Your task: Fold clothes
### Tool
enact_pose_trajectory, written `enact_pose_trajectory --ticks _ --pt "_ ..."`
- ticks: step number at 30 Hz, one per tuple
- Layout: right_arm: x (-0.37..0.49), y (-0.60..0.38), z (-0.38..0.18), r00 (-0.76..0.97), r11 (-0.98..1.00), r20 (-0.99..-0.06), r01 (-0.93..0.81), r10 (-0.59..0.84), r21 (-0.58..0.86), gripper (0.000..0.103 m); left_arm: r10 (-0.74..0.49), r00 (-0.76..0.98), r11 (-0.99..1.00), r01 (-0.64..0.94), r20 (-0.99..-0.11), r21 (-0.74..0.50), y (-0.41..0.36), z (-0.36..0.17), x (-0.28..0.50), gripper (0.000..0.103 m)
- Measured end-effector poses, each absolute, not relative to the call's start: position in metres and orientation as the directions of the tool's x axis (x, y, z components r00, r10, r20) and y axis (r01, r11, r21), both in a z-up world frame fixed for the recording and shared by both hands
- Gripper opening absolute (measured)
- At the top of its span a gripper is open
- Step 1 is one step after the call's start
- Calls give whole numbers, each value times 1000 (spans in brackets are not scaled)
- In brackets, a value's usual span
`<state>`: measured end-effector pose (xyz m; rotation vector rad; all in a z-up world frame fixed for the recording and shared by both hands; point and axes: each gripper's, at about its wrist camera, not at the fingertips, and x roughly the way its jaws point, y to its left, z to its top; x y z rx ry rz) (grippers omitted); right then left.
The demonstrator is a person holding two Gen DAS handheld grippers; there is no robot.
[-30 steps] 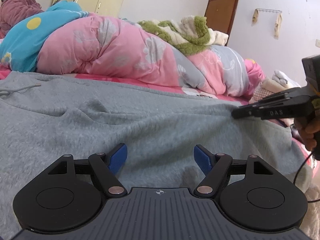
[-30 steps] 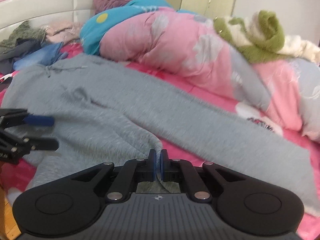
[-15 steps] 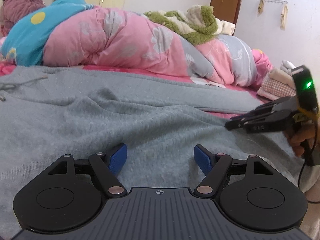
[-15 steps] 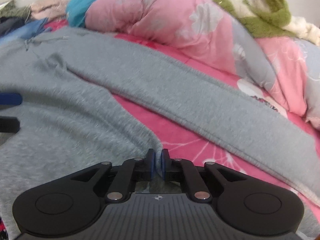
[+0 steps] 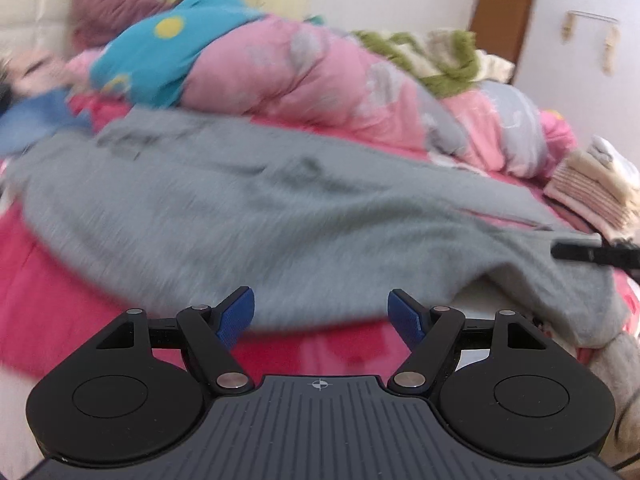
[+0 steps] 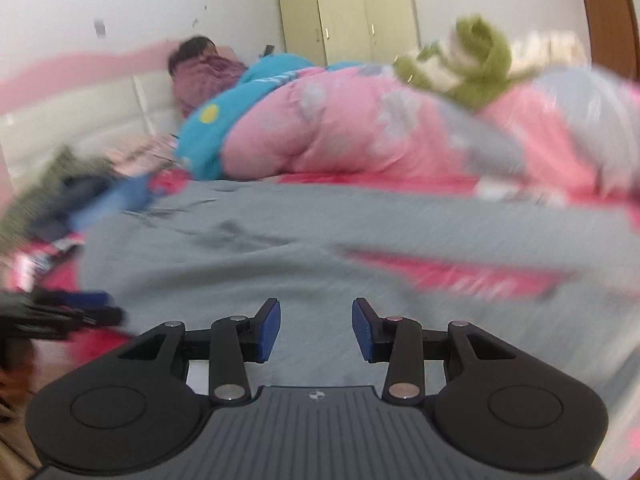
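Grey sweatpants [image 5: 280,208] lie spread across the pink bed sheet [image 5: 52,300], one leg laid over toward the other. My left gripper [image 5: 321,314] is open, just in front of the near hem of the pants, with nothing between its blue pads. My right gripper [image 6: 316,330] is open over the grey fabric [image 6: 320,248], also holding nothing. In the left wrist view the right gripper's dark tip [image 5: 592,254] pokes in at the far right edge, above the pants' leg end. Both views are motion-blurred.
A rolled pink floral duvet [image 5: 328,92] with a blue part and a green-and-cream blanket [image 5: 436,56] lies along the back of the bed. A person [image 6: 204,76] rests near the headboard. Folded clothes [image 5: 592,184] are stacked at right; loose garments [image 6: 80,196] lie at left.
My right gripper has let go of the grey pant leg and opened. Both grippers have drawn back toward the bed's near edge. The left gripper stayed open.
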<state>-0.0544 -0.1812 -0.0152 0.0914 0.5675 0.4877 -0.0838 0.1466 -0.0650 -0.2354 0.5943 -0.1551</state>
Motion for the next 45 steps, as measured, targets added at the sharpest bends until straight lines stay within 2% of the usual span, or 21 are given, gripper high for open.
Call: enact_pose_trajectory --ticks 6,11,13,15,16,21,23,37,42,45 --pt "-56 -172 -56 576 761 -514 -353 636 545 42 -160 798 917 -98 -581 -386 166 -77 -87 73" --pt "-42 -175 -81 548 691 -494 -236 675 683 43 -159 828 867 -144 -538 -478 178 -80 -83 72" --pt "-36 -187 -91 569 644 -469 -146 675 751 42 -151 839 860 -149 -523 -488 179 -80 -81 69" --pt "-31 -203 -103 599 554 -425 -38 679 832 41 -146 848 854 -151 -509 -497 179 -80 -79 54" --pt "-30 -210 -105 624 525 -408 -4 667 851 41 -147 850 854 -150 -506 -499 180 -80 -77 52" --pt "-24 -228 -88 714 535 -366 -14 597 845 42 -149 852 847 -152 -503 -509 186 -79 -76 36" --pt "-17 -229 -89 715 543 -371 -15 593 840 42 -148 849 846 -157 -507 -509 186 -79 -75 33" --pt "35 -232 -95 721 597 -401 -22 566 802 39 -120 834 853 -191 -538 -486 182 -80 -66 33" --pt "12 -241 -94 721 495 -328 -24 610 868 41 -110 835 855 -196 -538 -480 182 -83 -65 30" --pt "-1 -238 -101 694 470 -335 -6 638 883 41 -123 838 851 -187 -532 -491 183 -82 -65 30"
